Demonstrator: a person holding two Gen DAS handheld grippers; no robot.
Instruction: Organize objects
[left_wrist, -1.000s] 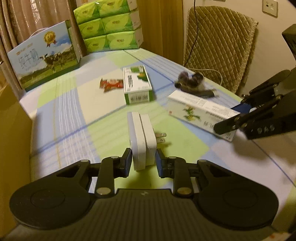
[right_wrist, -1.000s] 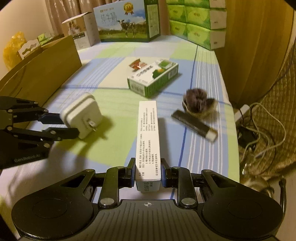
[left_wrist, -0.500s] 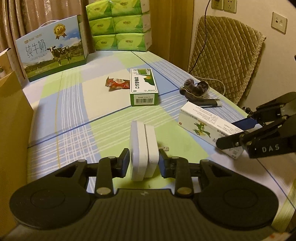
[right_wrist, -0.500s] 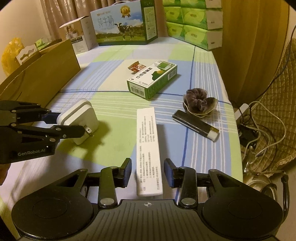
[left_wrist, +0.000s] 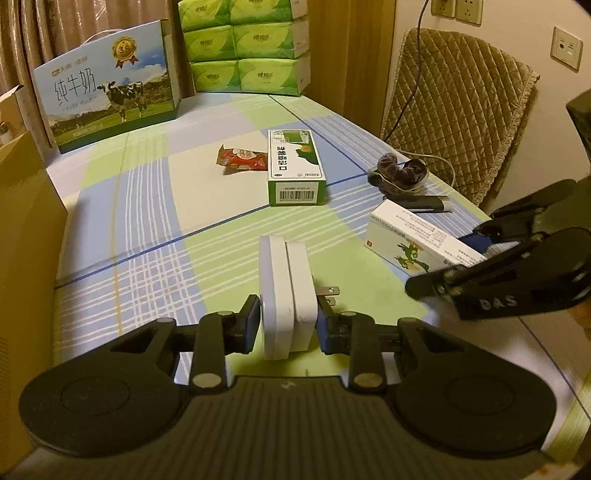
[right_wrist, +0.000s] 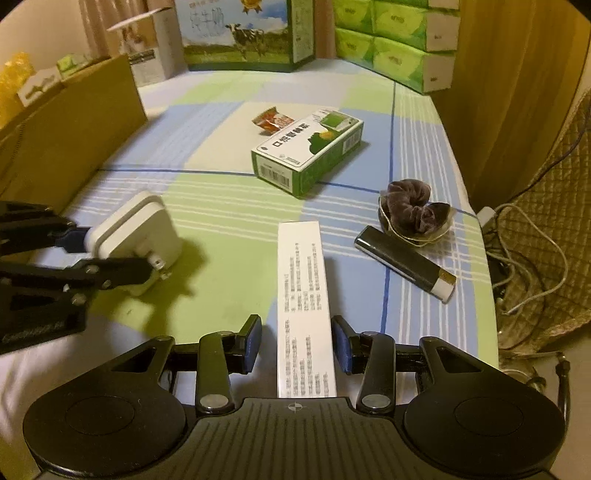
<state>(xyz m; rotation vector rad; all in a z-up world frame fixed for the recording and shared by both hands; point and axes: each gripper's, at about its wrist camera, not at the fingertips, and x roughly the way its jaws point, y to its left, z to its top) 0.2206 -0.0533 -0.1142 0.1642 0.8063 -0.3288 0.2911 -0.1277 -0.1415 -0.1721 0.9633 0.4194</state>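
Checked cloth in green, blue and white covers the worktop (left_wrist: 147, 221); a milk carton case (left_wrist: 107, 92) and stacked green tissue packs (left_wrist: 243, 48) stand along its far edge, a quilted chair (left_wrist: 454, 110) at 2 o'clock beyond it, a brown cardboard box (left_wrist: 22, 258) at 9 o'clock.

Left wrist view: the left claw (left_wrist: 290, 325) is closed almost fully on a white plug adapter (left_wrist: 284, 288), both blue pads pressing its flat faces; the adapter stands on edge, its metal prongs pointing to 3 o'clock; whether it clears the cloth cannot be told.

Right wrist view: the right claw (right_wrist: 297, 339) straddles the near end of a long white box (right_wrist: 303, 280) that lies flat on the cloth, pointing to 12 o'clock; its jaws have just been closing with the box between them, yet the left pad stands visibly clear of the box, so no grip shows.

From the long white box: a green-and-white carton (right_wrist: 306, 147) at 12 o'clock, with a red snack packet (right_wrist: 271, 120) just beside its far end; a dark scrunchie (right_wrist: 410, 210) at 2 o'clock; a black stick with a pale cap (right_wrist: 402, 266) at 3 o'clock, touching the scrunchie; the held adapter at 9 o'clock.
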